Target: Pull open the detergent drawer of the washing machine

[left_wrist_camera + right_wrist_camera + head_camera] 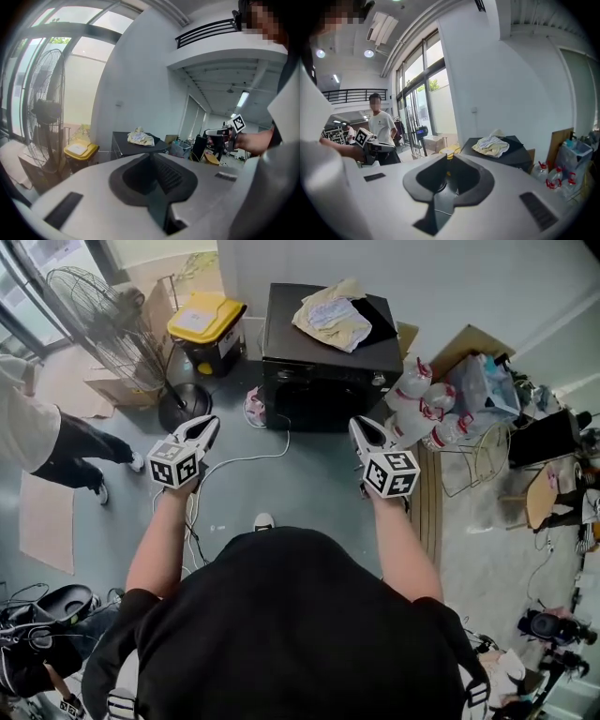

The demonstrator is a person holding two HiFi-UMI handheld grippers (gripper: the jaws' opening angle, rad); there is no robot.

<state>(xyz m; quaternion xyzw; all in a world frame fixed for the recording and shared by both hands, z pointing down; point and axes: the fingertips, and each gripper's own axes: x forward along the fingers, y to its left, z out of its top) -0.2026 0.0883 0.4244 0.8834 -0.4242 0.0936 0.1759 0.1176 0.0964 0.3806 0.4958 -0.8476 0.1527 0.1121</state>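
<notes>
Both grippers are held up in front of the person, touching nothing. On the left gripper (208, 424) the fingers are pressed together with nothing between them. On the right gripper (361, 425) the fingers are parted by a thin slit, nothing in it.

Both point toward the washing machine (323, 381), a black box on the floor (309, 484) against the white wall (487, 277), well apart from both. I can't make out the detergent drawer on the dark front in any view.

A crumpled cloth (336, 315) lies on the machine's top. A yellow-lidded bin (206, 320) sits just left of the machine, with a pedestal fan (103, 320) further left. A cluster of clear bottles (424, 404) stands just right of it. A white cable (253, 458) runs across the floor between the grippers. Another person (37, 437) stands at the left edge of the head view.
</notes>
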